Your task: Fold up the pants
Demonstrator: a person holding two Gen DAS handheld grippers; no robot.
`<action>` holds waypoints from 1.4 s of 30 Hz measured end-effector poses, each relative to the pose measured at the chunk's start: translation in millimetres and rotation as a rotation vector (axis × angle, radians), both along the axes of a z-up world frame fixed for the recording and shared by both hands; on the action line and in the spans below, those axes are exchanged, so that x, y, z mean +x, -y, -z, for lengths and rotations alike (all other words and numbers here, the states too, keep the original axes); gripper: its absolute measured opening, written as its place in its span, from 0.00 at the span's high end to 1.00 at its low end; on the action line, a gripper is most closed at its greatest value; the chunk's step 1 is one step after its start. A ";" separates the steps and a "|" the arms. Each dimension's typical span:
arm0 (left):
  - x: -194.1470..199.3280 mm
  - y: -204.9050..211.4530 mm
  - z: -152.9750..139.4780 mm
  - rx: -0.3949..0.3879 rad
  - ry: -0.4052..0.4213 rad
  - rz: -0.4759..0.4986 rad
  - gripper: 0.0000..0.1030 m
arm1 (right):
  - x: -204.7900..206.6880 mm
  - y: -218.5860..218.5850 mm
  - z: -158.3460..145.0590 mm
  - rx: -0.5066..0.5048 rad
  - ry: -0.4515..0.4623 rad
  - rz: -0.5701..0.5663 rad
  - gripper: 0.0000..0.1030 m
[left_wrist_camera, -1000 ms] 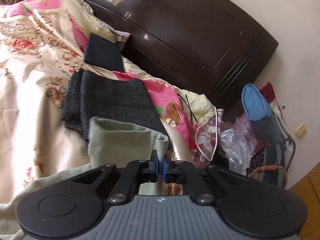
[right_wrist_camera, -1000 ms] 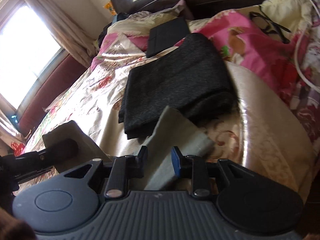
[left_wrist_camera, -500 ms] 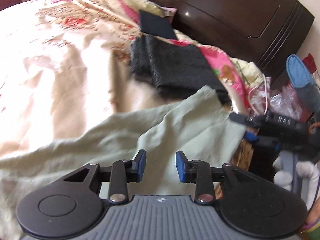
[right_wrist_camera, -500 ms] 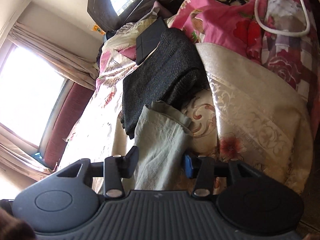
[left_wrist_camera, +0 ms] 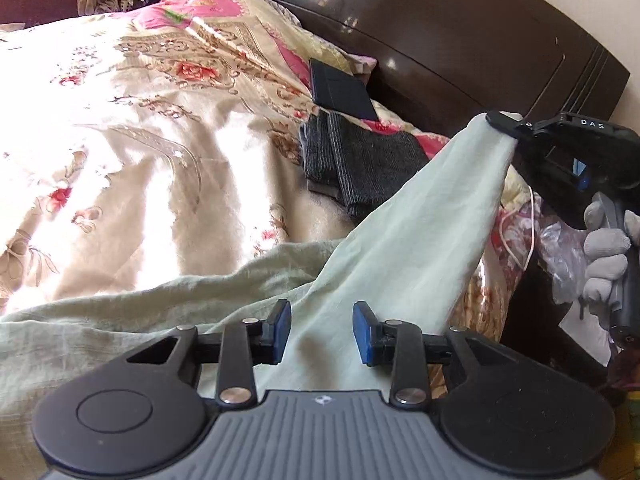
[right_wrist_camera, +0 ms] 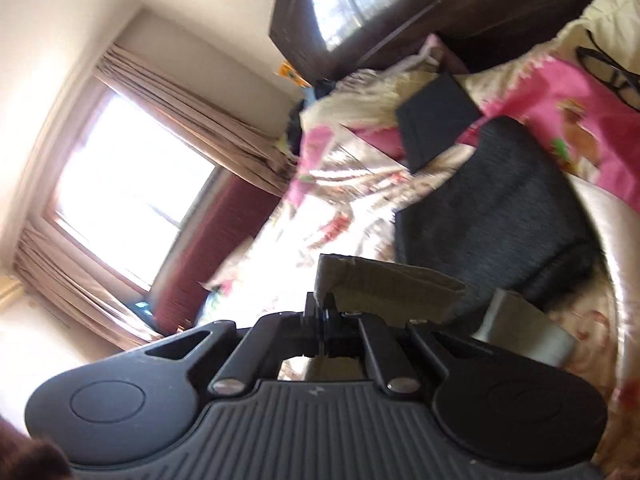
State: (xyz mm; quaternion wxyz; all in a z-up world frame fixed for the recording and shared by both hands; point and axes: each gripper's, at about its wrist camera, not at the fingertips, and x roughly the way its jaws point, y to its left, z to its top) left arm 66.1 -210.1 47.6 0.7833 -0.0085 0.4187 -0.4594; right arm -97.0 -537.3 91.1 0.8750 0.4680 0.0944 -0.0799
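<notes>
Pale green pants [left_wrist_camera: 420, 216] lie crumpled on the floral bedspread [left_wrist_camera: 160, 120], with one part pulled up taut to the right. My right gripper [left_wrist_camera: 498, 120] is shut on that raised edge, held by a grey-gloved hand [left_wrist_camera: 604, 256]. In the right wrist view the same gripper [right_wrist_camera: 322, 310] pinches a fold of the pants [right_wrist_camera: 384, 284]. My left gripper [left_wrist_camera: 322, 332] hovers low over the cloth near me. Its jaws are opening, and fabric lies below and between the blue pads [left_wrist_camera: 283, 330] without being pressed.
A folded dark grey garment [left_wrist_camera: 360, 164] and a flat black item [left_wrist_camera: 340, 90] lie near the dark wooden headboard [left_wrist_camera: 460, 40]. A white cable [left_wrist_camera: 516, 240] and clutter hang off the bed's right edge. A curtained window [right_wrist_camera: 128, 188] is beyond the bed.
My left gripper let go of the pants, opened and drew back. My right gripper closed on the pants' edge and lifted it, stretching the cloth upward.
</notes>
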 end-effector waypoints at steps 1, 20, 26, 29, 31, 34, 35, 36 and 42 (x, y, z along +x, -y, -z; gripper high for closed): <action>1.0 -4.5 -1.9 -0.010 0.003 -0.009 0.50 | -1.3 0.1 -2.0 -0.003 0.024 0.015 0.97; -13.8 -12.9 30.7 0.059 -0.068 0.029 0.47 | -32.4 -5.5 104.3 -0.034 -0.307 0.237 0.95; -14.1 -11.7 29.9 0.058 -0.066 0.032 0.47 | -22.6 0.1 93.8 -0.041 -0.259 0.222 0.92; -13.9 -13.2 30.2 0.060 -0.062 0.030 0.47 | -24.7 -1.3 103.7 -0.016 -0.347 0.220 0.92; -14.4 -14.8 30.0 0.066 -0.053 0.029 0.47 | -35.7 -4.5 104.1 -0.001 -0.333 0.230 0.90; -16.1 -18.6 28.6 0.068 -0.035 0.027 0.47 | -51.5 -8.2 101.7 0.022 -0.323 0.258 0.75; -16.5 -20.0 28.2 0.067 -0.028 0.025 0.47 | -53.0 -9.2 102.1 0.023 -0.329 0.254 0.74; -17.1 -20.6 27.9 0.068 -0.019 0.024 0.47 | -52.3 -9.7 103.6 0.020 -0.338 0.246 0.74; -22.6 -28.0 27.6 0.088 0.013 0.016 0.47 | -27.0 -6.8 110.5 0.015 -0.319 0.252 0.61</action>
